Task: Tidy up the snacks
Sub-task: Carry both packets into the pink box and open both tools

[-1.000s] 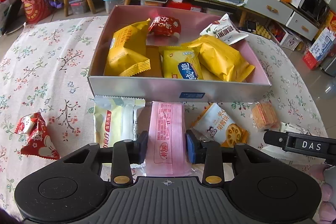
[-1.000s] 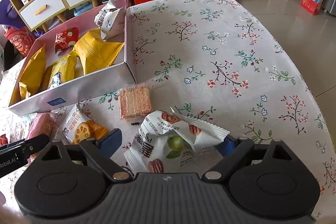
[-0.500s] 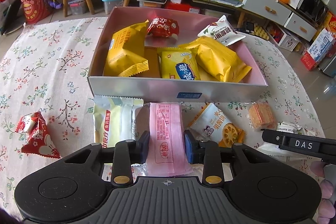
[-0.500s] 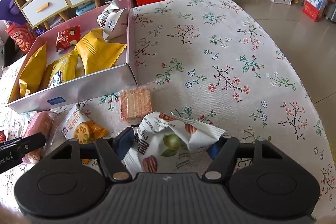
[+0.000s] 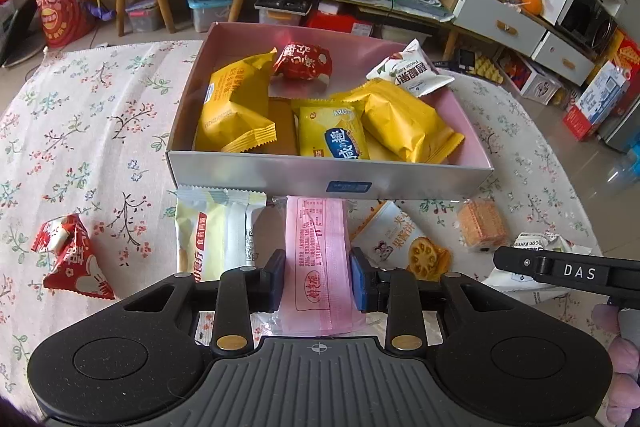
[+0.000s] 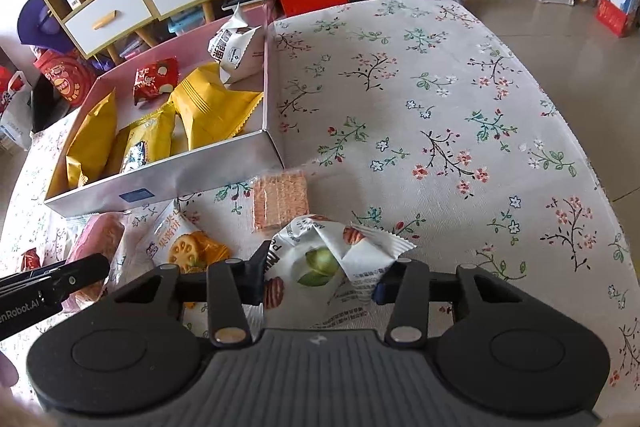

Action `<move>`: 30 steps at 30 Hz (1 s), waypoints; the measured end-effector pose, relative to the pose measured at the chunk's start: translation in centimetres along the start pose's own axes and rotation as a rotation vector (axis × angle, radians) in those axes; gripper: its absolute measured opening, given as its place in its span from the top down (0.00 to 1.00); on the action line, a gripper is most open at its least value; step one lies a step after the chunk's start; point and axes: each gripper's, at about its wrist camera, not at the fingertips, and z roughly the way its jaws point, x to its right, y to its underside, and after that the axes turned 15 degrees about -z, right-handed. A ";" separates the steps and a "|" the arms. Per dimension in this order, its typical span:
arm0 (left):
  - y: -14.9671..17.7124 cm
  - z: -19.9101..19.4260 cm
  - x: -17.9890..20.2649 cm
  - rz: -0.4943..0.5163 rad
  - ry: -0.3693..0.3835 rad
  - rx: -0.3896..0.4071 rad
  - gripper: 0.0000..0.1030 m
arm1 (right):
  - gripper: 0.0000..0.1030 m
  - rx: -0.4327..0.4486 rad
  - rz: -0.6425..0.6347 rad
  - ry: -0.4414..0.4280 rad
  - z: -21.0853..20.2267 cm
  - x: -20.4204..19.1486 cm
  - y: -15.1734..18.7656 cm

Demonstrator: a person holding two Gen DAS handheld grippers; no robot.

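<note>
Left hand-held gripper [image 5: 318, 281] hides the pink packet's [image 5: 318, 251] near end.

Soft daylight filled both my wrist views, bright and even, with only faint shadows under the box [image 5: 328, 175] and the packets. The silver front wall of the box caught a dull sheen, and the floor tiles [image 5: 618, 171] at the right showed pale glare. Everything was sharp, without motion blur. The fisheye bent the table edge [image 6: 600, 163] and shelves, and the corners went black
</note>
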 end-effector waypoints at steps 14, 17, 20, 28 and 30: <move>-0.5 -1.2 -0.8 -0.033 0.020 0.030 0.71 | 0.60 0.035 0.057 -0.074 -1.6 0.8 -0.2; -0.6 -1.6 -1.1 -0.043 0.029 0.037 0.71 | 0.60 0.047 0.055 -0.081 -1.9 0.5 -0.4; -0.9 -2.1 -1.3 -0.061 0.037 0.055 0.71 | 0.60 0.059 0.049 -0.086 -2.1 0.2 -0.5; -1.7 -3.6 -1.7 -0.105 0.071 0.127 0.71 | 0.59 0.141 0.019 -0.105 -2.9 -0.7 -1.4; -1.9 -3.8 -1.9 -0.108 0.084 0.156 0.71 | 0.59 0.163 0.009 -0.114 -3.1 -1.1 -1.6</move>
